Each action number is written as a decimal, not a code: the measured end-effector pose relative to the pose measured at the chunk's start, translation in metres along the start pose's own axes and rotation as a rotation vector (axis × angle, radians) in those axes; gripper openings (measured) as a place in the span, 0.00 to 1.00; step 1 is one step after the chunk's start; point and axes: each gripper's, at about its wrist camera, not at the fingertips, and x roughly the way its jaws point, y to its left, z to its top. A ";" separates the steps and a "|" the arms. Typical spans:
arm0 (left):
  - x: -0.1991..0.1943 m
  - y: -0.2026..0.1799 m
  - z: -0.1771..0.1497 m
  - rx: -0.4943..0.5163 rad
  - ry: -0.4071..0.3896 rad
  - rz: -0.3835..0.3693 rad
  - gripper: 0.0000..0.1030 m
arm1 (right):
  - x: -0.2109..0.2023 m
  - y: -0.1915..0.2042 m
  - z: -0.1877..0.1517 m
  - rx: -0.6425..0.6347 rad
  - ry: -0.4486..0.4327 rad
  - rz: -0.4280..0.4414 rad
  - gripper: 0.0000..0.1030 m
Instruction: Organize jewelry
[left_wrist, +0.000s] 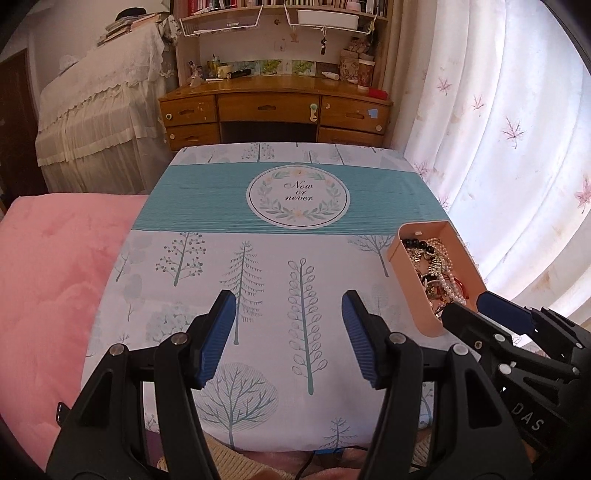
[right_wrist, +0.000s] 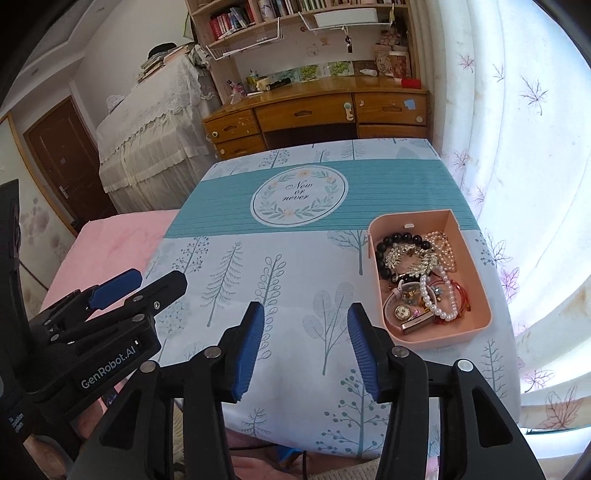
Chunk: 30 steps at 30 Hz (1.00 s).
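**Inspector:** Noted on the table with the pale tree-print cloth and teal band (right_wrist: 295, 266): shallow pink plastic tray (right_wrist: 480, 302) at its right side, near the edge by the white leaf-print curtain (right_wrist: 517, 147). Filled with jewelry: black bead bracelet (right_wrist: 400, 238), white pearl strand (right_wrist: 434, 302), silver rhinestone piece (right_wrist: 410, 256), small watch (right_wrist: 402, 312), gold chain (right_wrist: 445, 245). All heaped and overlapping.

**Assistant:** Claws?

**Inspector:** Left gripper (left_wrist: 288, 332): blue pads apart, nothing between, poised above bare cloth. Right gripper (right_wrist: 306, 343): pads likewise apart, empty, just left of the tray. No contact with tray or contents in either view.

**Assistant:** Hazards?

**Inspector:** Tangling, chiefly. Strands crossed over one another; lifting one likely to drag neighbours out and spill them. Tray light and close to the table edge; a sideways nudge from a finger liable to push it off. Small pieces near the tray's front corner hard to make out, possibly rings or charms, easily slipping from wide ribbed pads. Cloth prone to bunching if scraped.
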 end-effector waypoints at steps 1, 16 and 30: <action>0.000 -0.001 0.000 0.000 -0.001 0.000 0.55 | -0.003 0.001 0.000 0.002 -0.009 -0.007 0.48; -0.001 -0.001 -0.005 0.010 -0.005 -0.010 0.67 | -0.010 0.010 -0.005 -0.004 -0.024 -0.031 0.50; 0.002 0.005 -0.006 -0.006 0.002 -0.006 0.67 | -0.004 0.001 -0.004 0.030 -0.011 -0.054 0.68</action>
